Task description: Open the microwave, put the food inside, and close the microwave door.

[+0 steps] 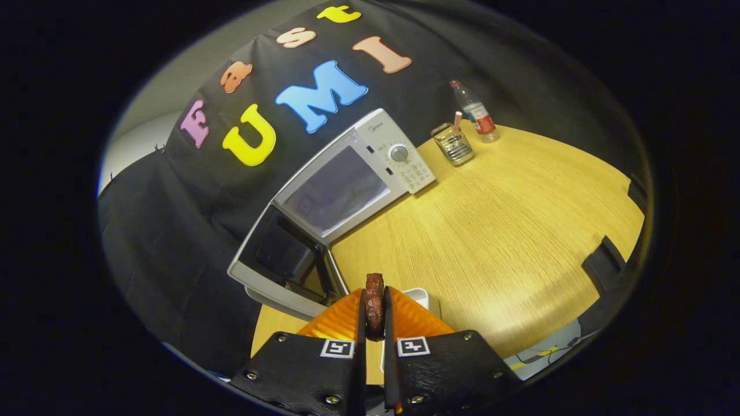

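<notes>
Wooden table (509, 231) w/ open microwave (347, 179), bottle (475, 112), wire cup (452, 144) beyond tool (374, 323), tight on food (374, 303).

- The claw (374, 315) is tilted, high above the bench (491, 231).
- Its two fingers (347, 320) stand nearly together.
- Both fingers press on a piece of food (374, 303), held upright between them.

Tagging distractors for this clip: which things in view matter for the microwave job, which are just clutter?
Job:
- microwave, its door swung open
- food piece pinched between both fingers of the gripper
- white dish just beyond the fingers

Clutter:
- water bottle
- wire holder beside it
</notes>
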`<state>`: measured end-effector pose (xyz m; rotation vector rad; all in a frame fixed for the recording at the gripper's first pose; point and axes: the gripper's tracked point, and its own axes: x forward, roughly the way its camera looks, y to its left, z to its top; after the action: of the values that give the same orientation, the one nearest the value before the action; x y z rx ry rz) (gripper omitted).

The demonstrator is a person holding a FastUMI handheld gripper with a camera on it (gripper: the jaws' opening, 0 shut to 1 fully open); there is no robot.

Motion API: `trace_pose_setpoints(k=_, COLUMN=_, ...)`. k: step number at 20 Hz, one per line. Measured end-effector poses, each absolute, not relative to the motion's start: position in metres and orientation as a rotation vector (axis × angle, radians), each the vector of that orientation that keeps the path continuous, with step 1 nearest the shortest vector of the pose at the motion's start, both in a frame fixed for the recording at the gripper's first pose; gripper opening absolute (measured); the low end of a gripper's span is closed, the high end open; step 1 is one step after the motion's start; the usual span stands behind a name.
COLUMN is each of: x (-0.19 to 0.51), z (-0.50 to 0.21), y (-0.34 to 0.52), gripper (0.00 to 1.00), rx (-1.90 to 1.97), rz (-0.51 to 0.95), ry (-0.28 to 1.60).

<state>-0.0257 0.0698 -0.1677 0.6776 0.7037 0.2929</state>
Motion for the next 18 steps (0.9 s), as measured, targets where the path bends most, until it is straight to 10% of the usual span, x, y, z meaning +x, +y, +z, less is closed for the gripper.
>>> trace_pose_setpoints(k=18, x=0.155, z=-0.122, y=0.159, gripper=0.12, rx=0.746, rz=0.47, ry=0.502)
